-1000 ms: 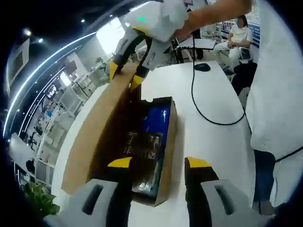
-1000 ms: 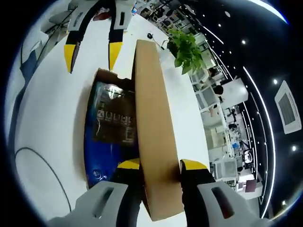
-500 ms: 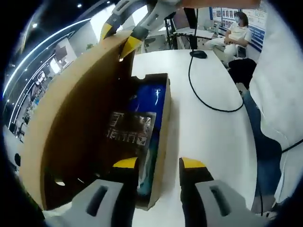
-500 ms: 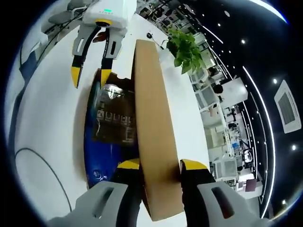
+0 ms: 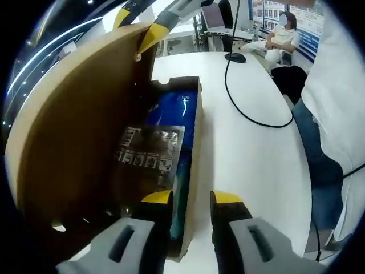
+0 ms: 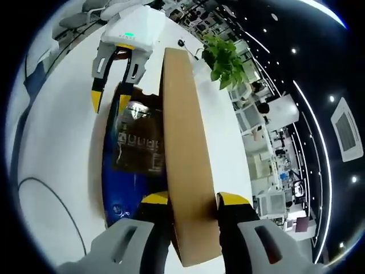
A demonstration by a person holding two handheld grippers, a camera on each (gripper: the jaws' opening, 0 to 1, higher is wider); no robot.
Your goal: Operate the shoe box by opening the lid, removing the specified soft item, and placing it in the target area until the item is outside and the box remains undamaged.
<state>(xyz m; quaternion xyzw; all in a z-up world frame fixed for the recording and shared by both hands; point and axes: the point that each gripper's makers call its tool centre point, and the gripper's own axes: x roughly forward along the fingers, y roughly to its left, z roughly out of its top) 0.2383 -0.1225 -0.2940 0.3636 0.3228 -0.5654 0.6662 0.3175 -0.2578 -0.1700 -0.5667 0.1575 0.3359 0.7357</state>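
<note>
A brown cardboard shoe box (image 5: 191,171) stands open on a smooth white tabletop (image 5: 251,148). Its hinged lid (image 5: 74,142) is raised on edge, a broad flat panel of plain matte card with a curved outline in the fisheye and a few small round holes near its lower corner.

In the right gripper view the lid (image 6: 185,148) appears edge-on as a long tan slab, and the right tool (image 6: 193,200) has its two yellow-tipped jaws closed on either side of the lid's near end, gripping it. In the left gripper view the same tool's yellow tips (image 5: 137,25) clamp the lid's far top corner.

Inside the box lies the soft item (image 5: 171,131), a glossy blue plastic-wrapped package with a crinkled, reflective surface and a dark rectangular label (image 5: 149,154) printed with small white pictograms. The right gripper view shows the package (image 6: 134,165) filling the box's interior from end to end, beside the upright lid.

The left tool (image 5: 191,200) has grey moulded fingers with yellow pads; its jaws stand slightly apart, straddling the thin cardboard side wall of the box at its near end, one tip inside over the package, the other outside. Whether the pads press the wall I cannot tell. In the right gripper view that tool (image 6: 108,97), with a white housing, hangs over the box's far end.

A thin black cable (image 5: 239,85) curls across the tabletop. A leafy green plant (image 6: 223,63) stands beyond the lid.
</note>
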